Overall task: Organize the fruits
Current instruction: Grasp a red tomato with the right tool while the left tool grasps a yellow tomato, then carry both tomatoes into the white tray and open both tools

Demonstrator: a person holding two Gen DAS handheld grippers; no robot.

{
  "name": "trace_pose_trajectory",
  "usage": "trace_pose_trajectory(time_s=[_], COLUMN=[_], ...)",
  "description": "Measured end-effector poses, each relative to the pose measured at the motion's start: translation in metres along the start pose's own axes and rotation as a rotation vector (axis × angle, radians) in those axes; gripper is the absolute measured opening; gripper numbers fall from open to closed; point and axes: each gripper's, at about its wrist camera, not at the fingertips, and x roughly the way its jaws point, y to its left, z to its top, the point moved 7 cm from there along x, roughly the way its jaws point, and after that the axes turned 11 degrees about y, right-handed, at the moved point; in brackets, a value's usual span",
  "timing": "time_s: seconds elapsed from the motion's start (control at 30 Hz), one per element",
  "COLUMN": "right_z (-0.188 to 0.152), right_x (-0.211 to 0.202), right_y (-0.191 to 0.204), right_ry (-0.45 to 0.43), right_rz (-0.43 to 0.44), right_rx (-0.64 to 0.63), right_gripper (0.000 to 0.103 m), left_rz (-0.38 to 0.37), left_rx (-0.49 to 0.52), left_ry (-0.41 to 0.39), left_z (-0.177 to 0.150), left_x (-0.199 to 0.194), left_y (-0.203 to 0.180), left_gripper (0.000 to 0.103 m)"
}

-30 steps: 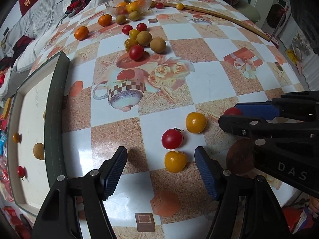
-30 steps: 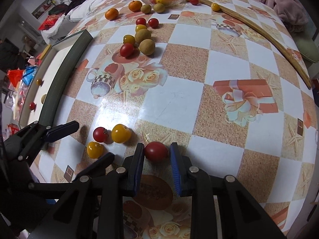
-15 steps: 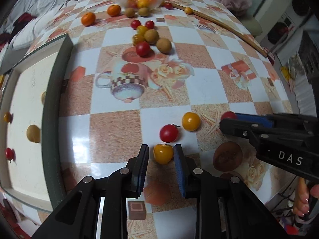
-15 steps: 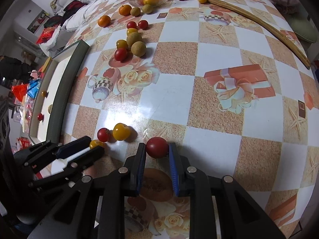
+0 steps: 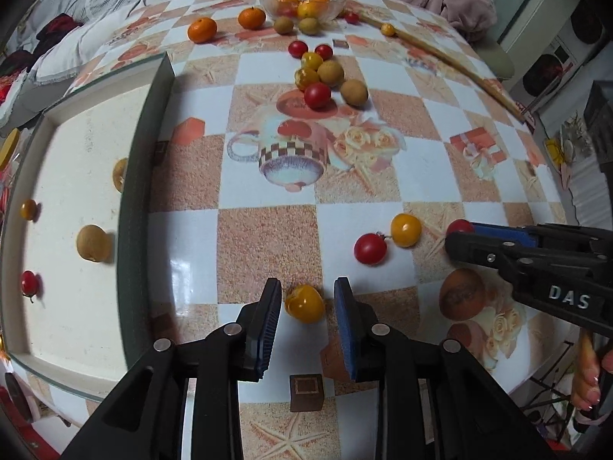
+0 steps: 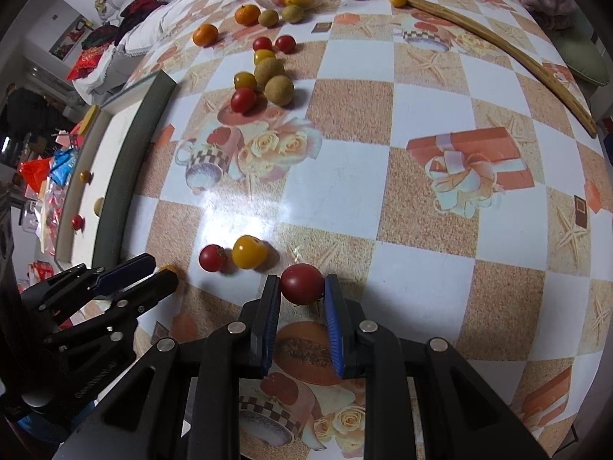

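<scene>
My left gripper (image 5: 306, 303) is shut on a yellow cherry tomato (image 5: 305, 303) and holds it just above the table. My right gripper (image 6: 301, 285) is shut on a red cherry tomato (image 6: 302, 283); it shows at the right of the left wrist view (image 5: 459, 227). A red tomato (image 5: 370, 248) and a yellow tomato (image 5: 405, 230) lie loose between the grippers. A white tray (image 5: 76, 176) with a dark rim at the left holds several small fruits. A cluster of tomatoes and brown longans (image 5: 325, 76) lies farther back.
A glass bowl (image 5: 302, 0) of oranges stands at the far edge, with two mandarins (image 5: 202, 30) beside it. A long wooden stick (image 6: 498, 46) lies along the right side. Bedding and clothes surround the table.
The left gripper closed on the yellow tomato and lifted it leftward, away from the other two. The right gripper keeps the red tomato, raised slightly.
</scene>
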Motion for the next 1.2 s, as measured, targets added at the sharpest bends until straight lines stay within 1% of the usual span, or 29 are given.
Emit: trace_pose_trajectory(time_s=[0.03, 0.07, 0.1, 0.13, 0.27, 0.37, 0.4, 0.43, 0.47, 0.5, 0.53, 0.6, 0.7, 0.83, 1.03, 1.2], right_z=[-0.001, -0.001, -0.001, -0.002, 0.002, 0.007, 0.007, 0.008, 0.008, 0.008, 0.008, 0.007, 0.005, 0.005, 0.013, 0.023], right_x=[0.002, 0.004, 0.005, 0.006, 0.007, 0.009, 0.009, 0.008, 0.007, 0.007, 0.006, 0.003, 0.001, -0.004, -0.018, -0.023], right_y=[0.000, -0.001, -0.001, -0.002, -0.001, 0.002, 0.003, 0.003, 0.002, 0.002, 0.001, 0.000, 0.001, 0.002, 0.012, 0.029], right_ry=[0.005, 0.007, 0.008, 0.009, 0.002, -0.001, 0.001, 0.003, 0.003, 0.002, -0.002, -0.010, -0.014, -0.023, -0.046, -0.054], right_rz=[-0.002, -0.005, -0.008, -0.010, -0.027, -0.051, -0.054, -0.055, -0.048, -0.038, -0.029, -0.015, -0.002, 0.004, 0.006, 0.015], right_rx=[0.000, 0.001, 0.003, 0.004, -0.005, -0.021, -0.024, -0.024, -0.017, -0.009, 0.001, 0.014, 0.019, 0.024, 0.002, -0.023], right_gripper=[0.025, 0.025, 0.025, 0.025, 0.025, 0.025, 0.025, 0.025, 0.025, 0.025, 0.025, 0.025, 0.025, 0.025, 0.025, 0.025], left_rz=[0.009, 0.012, 0.014, 0.019, 0.069, 0.087, 0.084, 0.074, 0.055, 0.035, -0.007, -0.045, -0.053, -0.052, -0.063, -0.069], left_rx=[-0.002, -0.004, 0.001, 0.009, 0.042, 0.043, 0.040, 0.033, 0.015, -0.004, -0.030, -0.066, -0.080, -0.074, -0.075, -0.101], left_ry=[0.012, 0.000, -0.014, -0.005, -0.019, -0.031, -0.031, -0.028, -0.025, -0.022, -0.014, -0.010, -0.006, -0.001, -0.023, -0.061], left_z=[-0.001, -0.002, -0.001, -0.001, 0.000, -0.001, 0.000, 0.000, 0.000, 0.000, 0.001, -0.002, -0.004, -0.006, -0.002, 0.001], left_x=[0.005, 0.007, 0.007, 0.010, 0.014, 0.015, 0.015, 0.014, 0.013, 0.009, 0.008, 0.005, 0.003, 0.000, -0.015, -0.032], left_y=[0.001, 0.001, 0.000, -0.001, -0.007, -0.009, -0.010, -0.009, -0.006, -0.001, 0.003, 0.009, 0.014, 0.014, 0.017, 0.032], left_gripper=[0.029, 0.030, 0.033, 0.033, 0.034, 0.033, 0.033, 0.030, 0.024, 0.022, 0.022, 0.022, 0.022, 0.022, 0.022, 0.022])
